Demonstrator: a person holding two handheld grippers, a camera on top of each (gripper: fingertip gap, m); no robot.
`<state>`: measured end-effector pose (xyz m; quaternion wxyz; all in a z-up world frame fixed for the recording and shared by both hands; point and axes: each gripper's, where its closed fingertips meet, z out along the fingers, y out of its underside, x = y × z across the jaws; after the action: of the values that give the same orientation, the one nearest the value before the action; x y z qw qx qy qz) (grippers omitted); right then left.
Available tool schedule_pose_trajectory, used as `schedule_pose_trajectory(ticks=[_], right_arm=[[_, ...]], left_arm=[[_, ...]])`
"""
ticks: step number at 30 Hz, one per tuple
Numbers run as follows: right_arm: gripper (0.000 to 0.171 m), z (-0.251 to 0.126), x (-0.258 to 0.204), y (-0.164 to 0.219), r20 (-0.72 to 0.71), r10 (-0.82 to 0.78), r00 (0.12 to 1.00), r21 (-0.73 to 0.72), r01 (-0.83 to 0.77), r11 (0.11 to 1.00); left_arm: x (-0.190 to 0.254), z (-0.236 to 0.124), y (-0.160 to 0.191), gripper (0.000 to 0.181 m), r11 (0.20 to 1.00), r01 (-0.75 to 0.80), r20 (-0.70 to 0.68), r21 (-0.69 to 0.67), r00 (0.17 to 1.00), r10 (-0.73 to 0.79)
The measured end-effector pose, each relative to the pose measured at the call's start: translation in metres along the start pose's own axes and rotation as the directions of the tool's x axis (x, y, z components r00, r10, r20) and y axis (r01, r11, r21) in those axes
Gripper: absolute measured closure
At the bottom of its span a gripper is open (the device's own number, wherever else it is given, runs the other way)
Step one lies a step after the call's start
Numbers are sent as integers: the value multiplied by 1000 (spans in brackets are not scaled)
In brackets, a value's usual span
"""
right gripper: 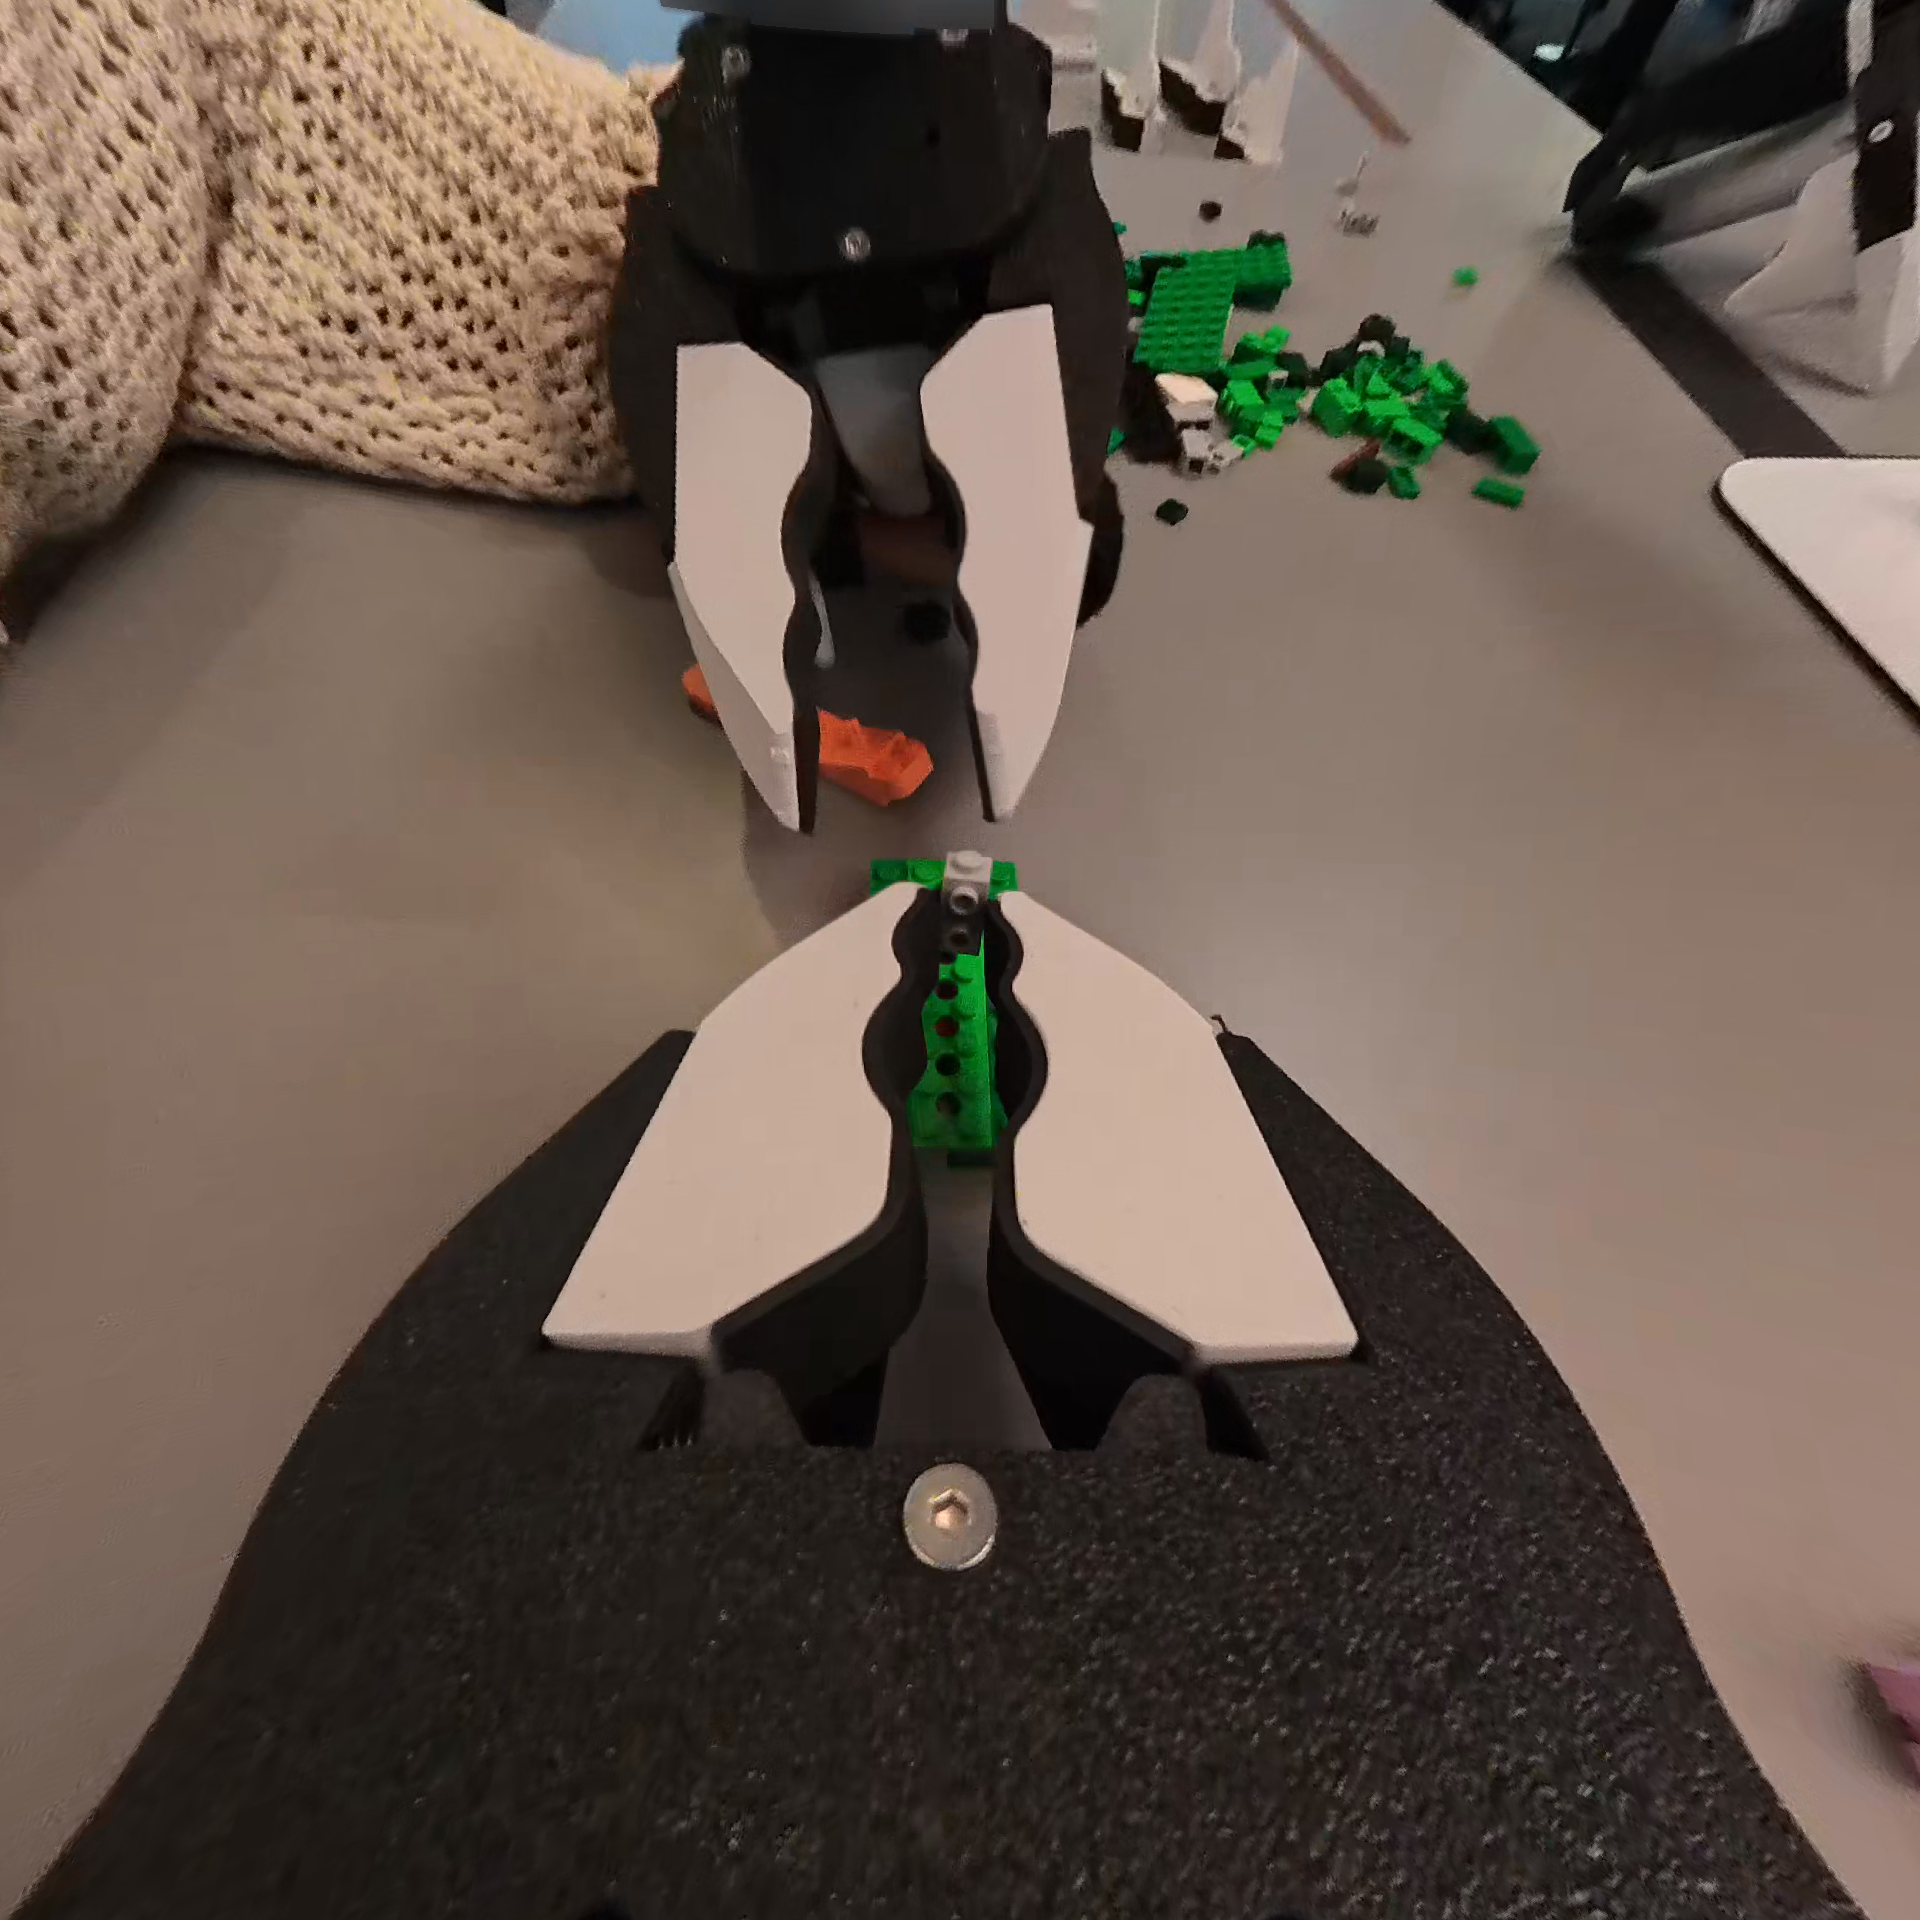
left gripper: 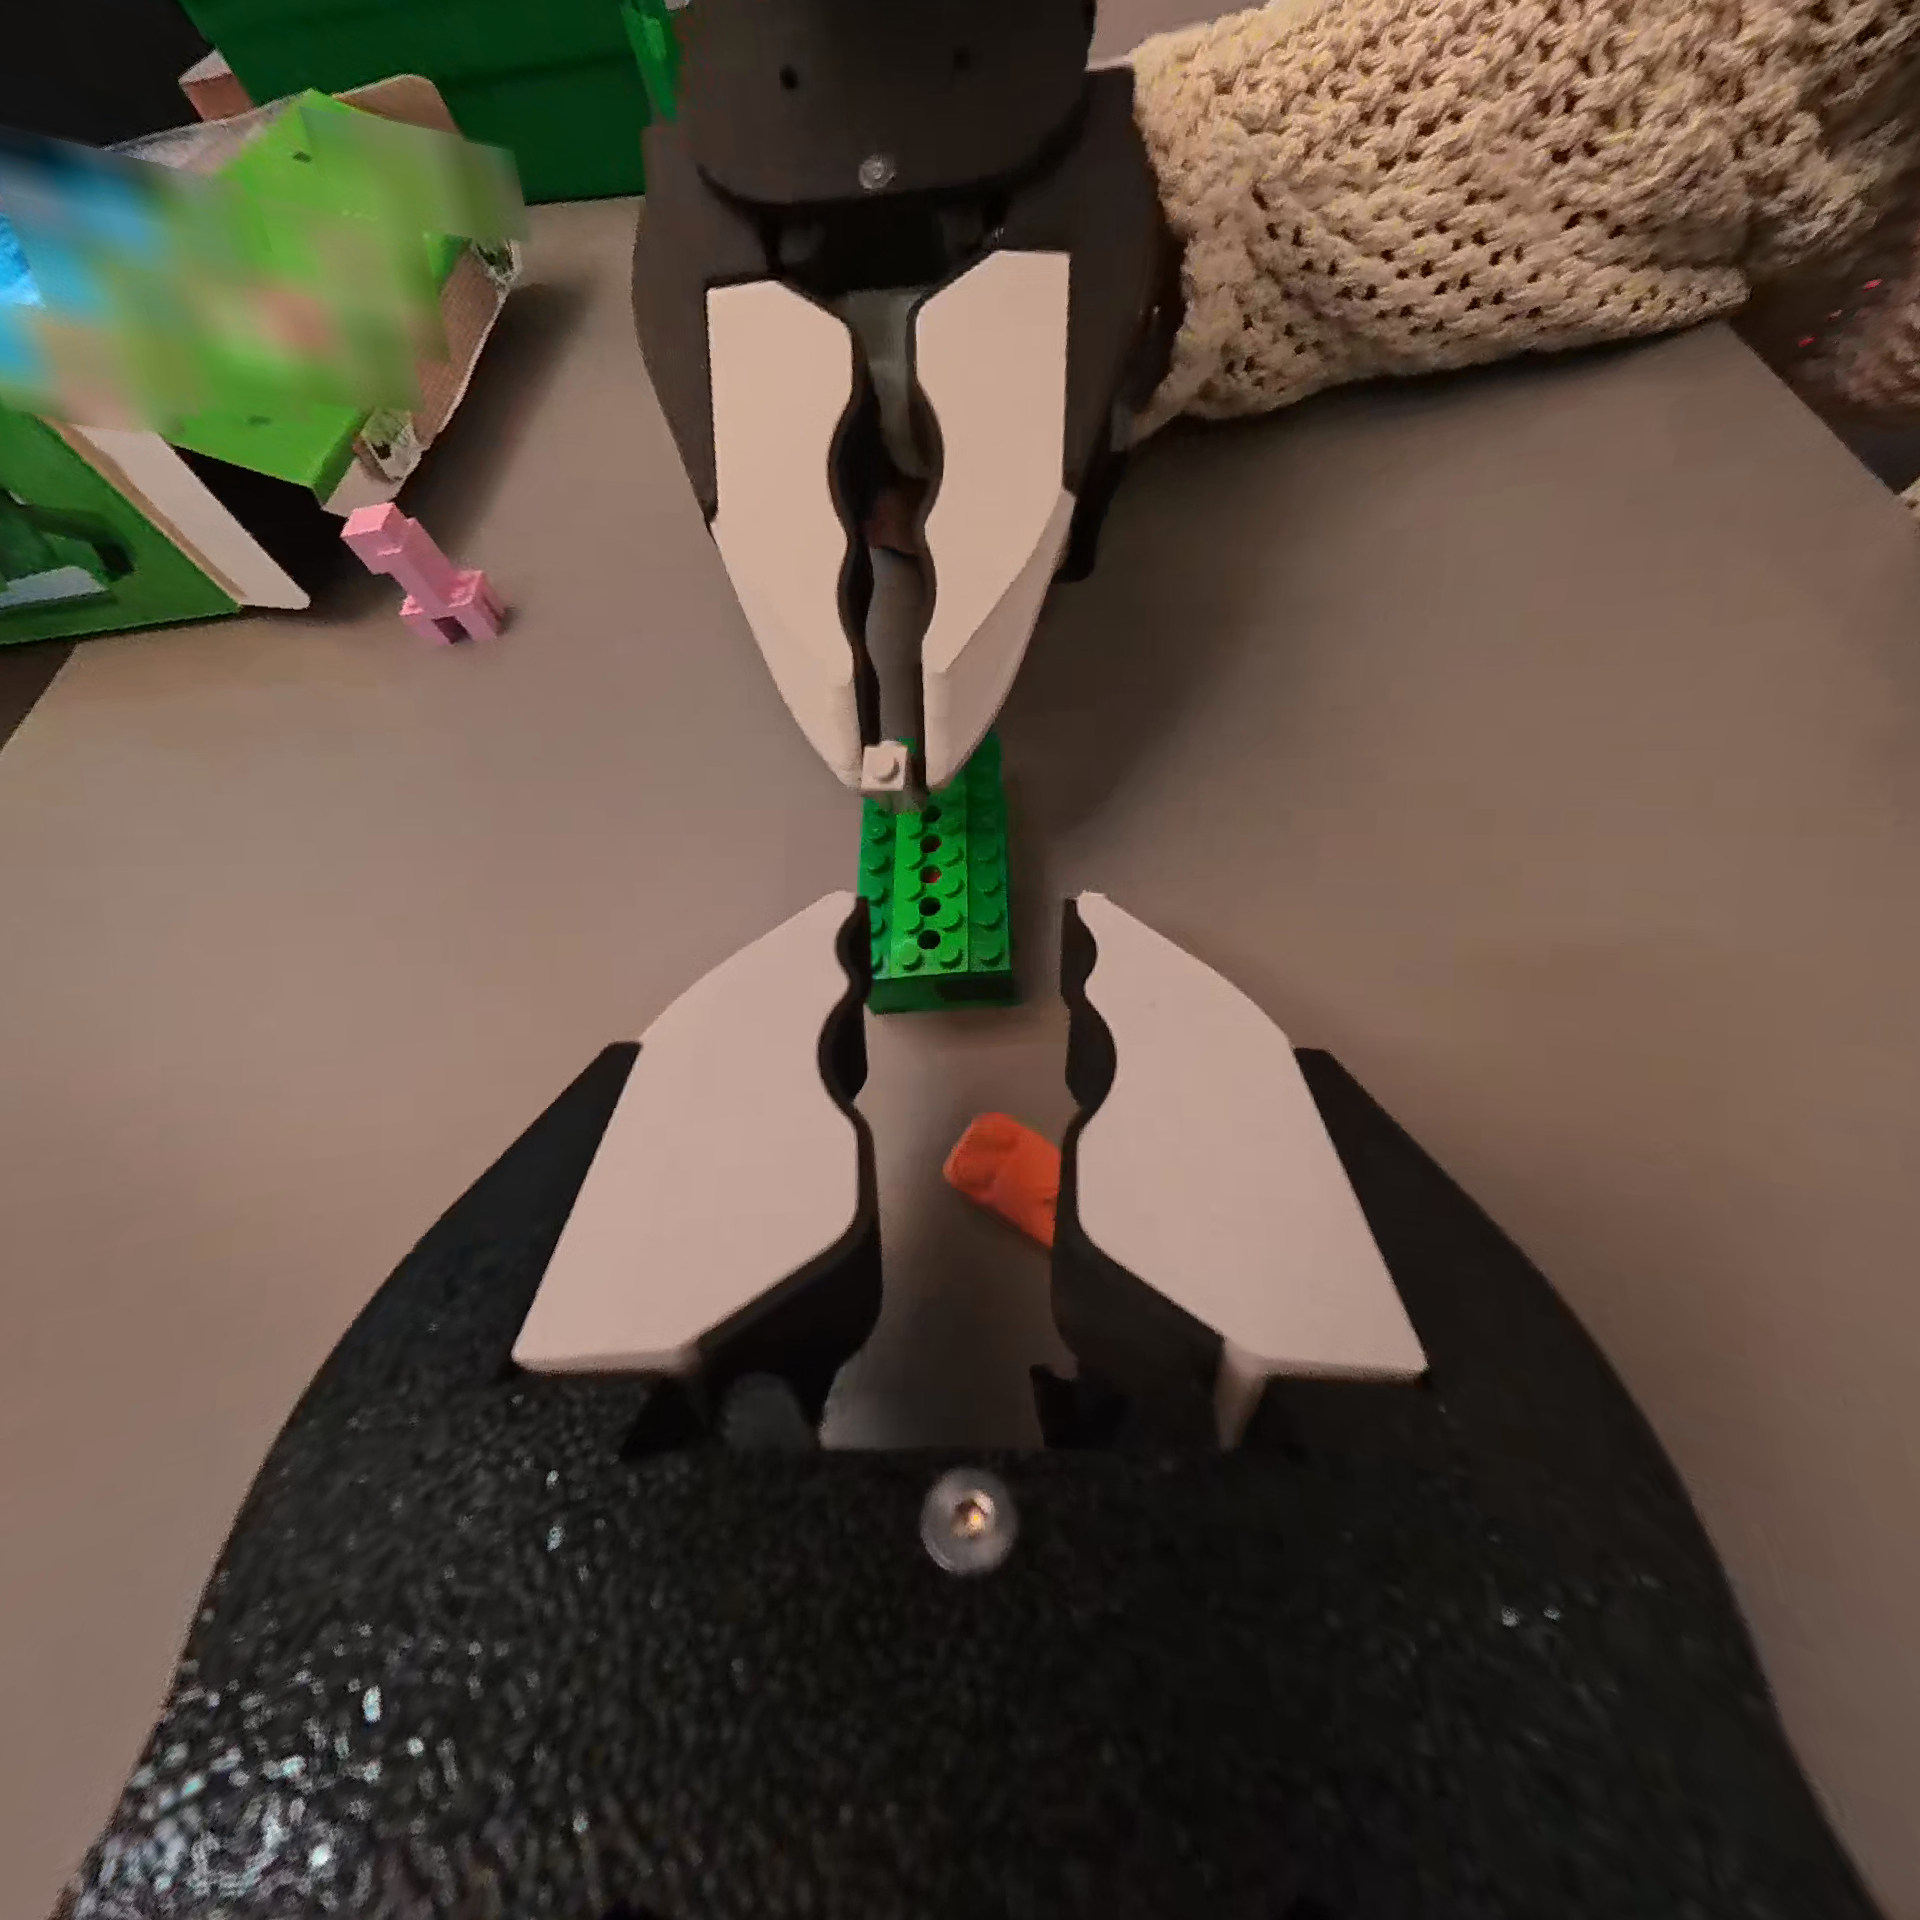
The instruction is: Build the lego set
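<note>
A green brick assembly [left gripper: 940,904] lies on the grey table; between my right fingers it shows in the right wrist view [right gripper: 956,1049]. My right gripper [right gripper: 966,896] is shut on a small grey brick [right gripper: 966,875] at its fingertips. In the left wrist view that gripper [left gripper: 894,777] holds the grey brick [left gripper: 888,771] at the assembly's far end; I cannot tell whether it touches. My left gripper [left gripper: 964,914] is open and empty, its tips beside the assembly's near end. An orange piece [left gripper: 1003,1174] lies on the table between its fingers. The left gripper [right gripper: 896,816] faces the right one.
A pink brick figure [left gripper: 431,577] and green boxes [left gripper: 114,582] are at the left. A pile of loose green bricks [right gripper: 1340,395] lies behind the left gripper. A white board [right gripper: 1839,561] is at the right edge. A knitted sleeve [left gripper: 1455,208] reaches over the table. My left and right fingertips are right by each other.
</note>
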<state>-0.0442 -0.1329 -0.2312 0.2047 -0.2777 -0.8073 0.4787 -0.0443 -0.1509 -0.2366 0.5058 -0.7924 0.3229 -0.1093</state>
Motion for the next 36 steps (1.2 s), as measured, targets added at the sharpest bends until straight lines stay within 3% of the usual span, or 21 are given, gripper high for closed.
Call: schedule_pose_trajectory(ticks=[10, 17, 21, 27, 30, 36], right_arm=[[163, -1, -1, 24, 9, -29, 1000, -144, 30, 989], [155, -5, -1, 24, -2, -43, 999, -134, 42, 990], [163, -9, -2, 24, -4, -65, 998, -128, 64, 990], [164, -13, -5, 11, 17, -39, 999, -148, 41, 988], [164, -9, -8, 4, 41, -22, 999, -225, 31, 974], [164, 6, -14, 3, 82, -57, 995, -422, 87, 902]], left_arm=[[-1, -1, 4, 151, 1000, 7, -3, -20, 1000, -7], [-1, 0, 6, 150, 999, 8, -1, -38, 1000, -8], [-1, 1, 8, 150, 999, 0, 5, -54, 1000, 1], [-8, 7, 13, 136, 995, -13, 54, -99, 998, 18], [-9, 15, 22, 126, 984, -22, 22, -176, 999, 27], [-8, 21, 22, 147, 980, -10, 2, -197, 1000, 10]])
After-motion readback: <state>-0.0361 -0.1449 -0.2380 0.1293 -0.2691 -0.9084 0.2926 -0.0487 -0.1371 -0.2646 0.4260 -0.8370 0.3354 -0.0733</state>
